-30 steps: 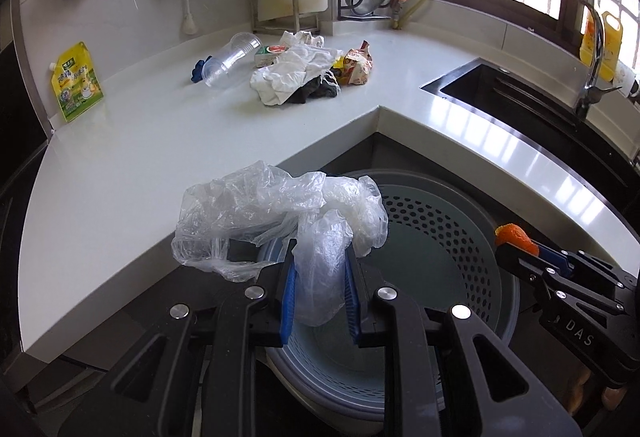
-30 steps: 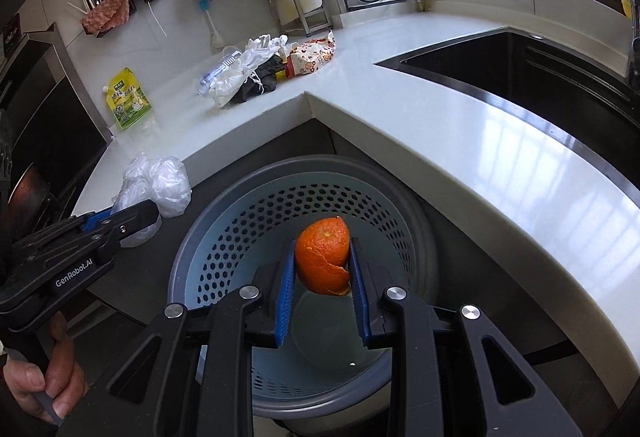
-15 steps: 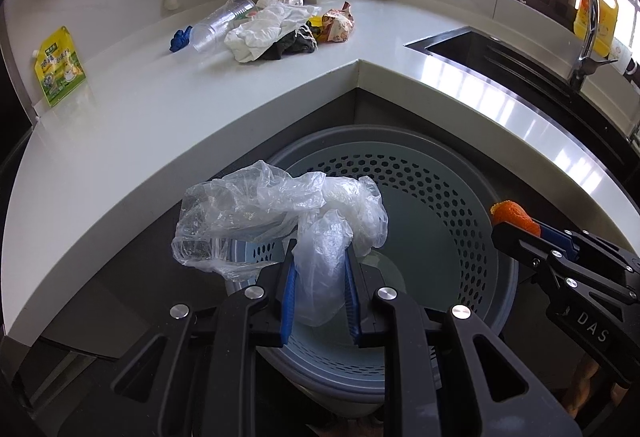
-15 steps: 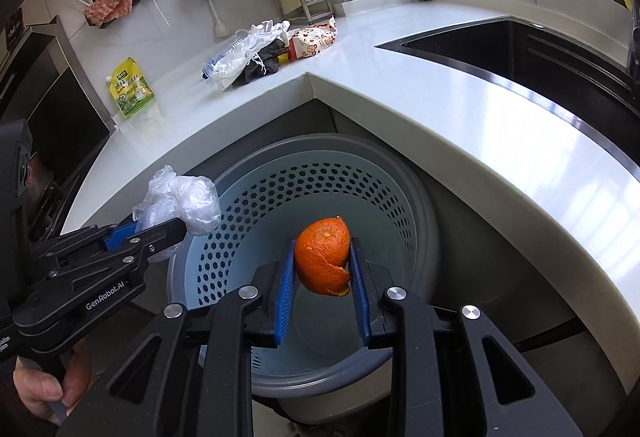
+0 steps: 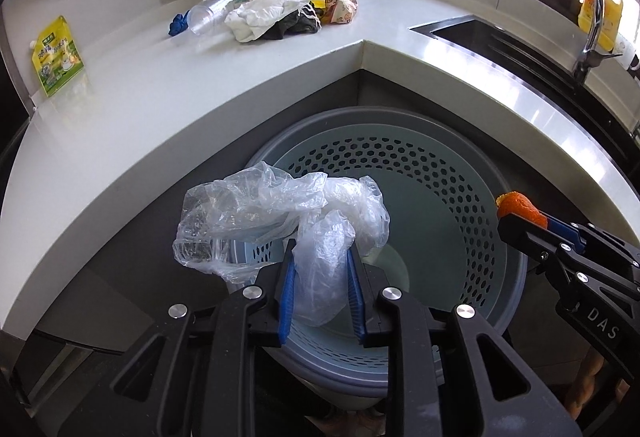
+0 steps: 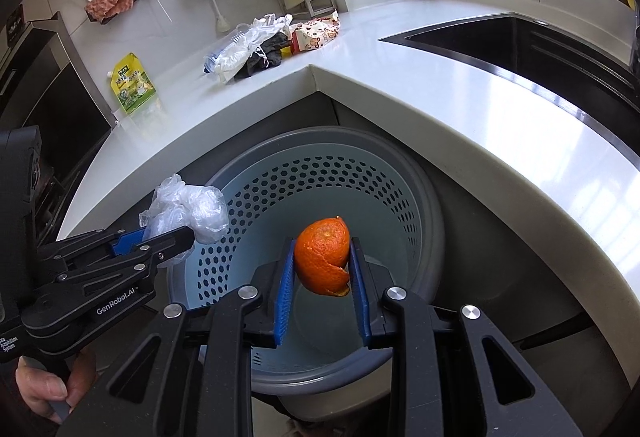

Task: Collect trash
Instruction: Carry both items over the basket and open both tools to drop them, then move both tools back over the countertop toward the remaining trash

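My left gripper [image 5: 320, 269] is shut on a crumpled clear plastic bag [image 5: 276, 209] and holds it over the left rim of the round perforated grey trash bin [image 5: 472, 173]. My right gripper [image 6: 322, 269] is shut on an orange peel [image 6: 324, 255] above the middle of the bin [image 6: 424, 197]. The left gripper with the bag [image 6: 188, 205] shows at the left in the right wrist view. The right gripper with the peel [image 5: 520, 207] shows at the right in the left wrist view. The bin looks empty inside.
A pile of trash sits at the back of the white counter [image 5: 120, 109]: a clear plastic cup [image 5: 220, 5], white and dark bags [image 5: 276, 13], a printed wrapper [image 5: 340, 11]. A green-yellow pouch [image 5: 58, 55] leans at left. A sink [image 5: 512, 41] lies right.
Both grippers have moved forward with their loads, from the counter edge to over the bin. Both stay shut on what they hold.
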{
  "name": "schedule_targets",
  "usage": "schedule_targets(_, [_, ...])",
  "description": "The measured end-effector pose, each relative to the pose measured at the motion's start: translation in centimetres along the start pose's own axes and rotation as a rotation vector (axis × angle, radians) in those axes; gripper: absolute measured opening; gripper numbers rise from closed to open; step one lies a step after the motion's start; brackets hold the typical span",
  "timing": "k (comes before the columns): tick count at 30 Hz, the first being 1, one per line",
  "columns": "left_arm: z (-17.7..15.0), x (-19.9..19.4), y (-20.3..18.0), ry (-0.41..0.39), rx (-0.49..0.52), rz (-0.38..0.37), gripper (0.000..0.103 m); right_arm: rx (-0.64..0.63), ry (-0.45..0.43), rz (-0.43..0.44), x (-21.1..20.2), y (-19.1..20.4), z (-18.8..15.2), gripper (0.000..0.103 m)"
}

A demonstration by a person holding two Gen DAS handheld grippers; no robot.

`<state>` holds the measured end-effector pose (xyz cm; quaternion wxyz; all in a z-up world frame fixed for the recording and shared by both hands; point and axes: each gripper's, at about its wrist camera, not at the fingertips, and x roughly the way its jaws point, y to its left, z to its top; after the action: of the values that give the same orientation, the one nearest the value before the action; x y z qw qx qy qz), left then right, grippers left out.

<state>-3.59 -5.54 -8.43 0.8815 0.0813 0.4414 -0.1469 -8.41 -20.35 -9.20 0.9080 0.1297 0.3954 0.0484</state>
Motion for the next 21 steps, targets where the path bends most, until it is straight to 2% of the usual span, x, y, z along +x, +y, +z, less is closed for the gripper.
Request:
schedule_targets(6, [-0.08, 0.27, 0.02, 0.008, -0.001, -0.001, 0.025, 0.006, 0.004, -0.004, 0.24, -0.25, 0.04, 0.027])
schedule_targets(9, [-0.05, 0.35, 0.12, 0.009, -0.005, 0.001, 0.029, 0.008, 0.000, -0.006, 0.22, -0.32, 0.06, 0.032])
schedule_targets(12, [0.00, 0.30, 0.35, 0.003, -0.010, 0.006, 0.038, 0.011, -0.013, -0.012, 0.02, -0.38, 0.06, 0.048])
schedule_targets(13, [0.00, 0.24, 0.42, 0.001, -0.011, 0.009, 0.045, 0.012, -0.019, -0.014, -0.07, -0.40, 0.07, 0.054])
schedule_targets(14, [0.01, 0.18, 0.50, -0.003, -0.014, 0.011, 0.052, 0.013, -0.023, -0.014, -0.14, -0.44, 0.07, 0.056])
schedule_targets(15, [0.00, 0.08, 0.58, -0.007, -0.016, 0.013, 0.054, 0.015, -0.023, -0.016, -0.18, -0.47, 0.07, 0.056])
schedule_targets(21, [0.00, -0.01, 0.94, -0.008, -0.026, 0.014, 0.058, 0.030, -0.021, -0.023, -0.11, -0.80, 0.06, 0.056])
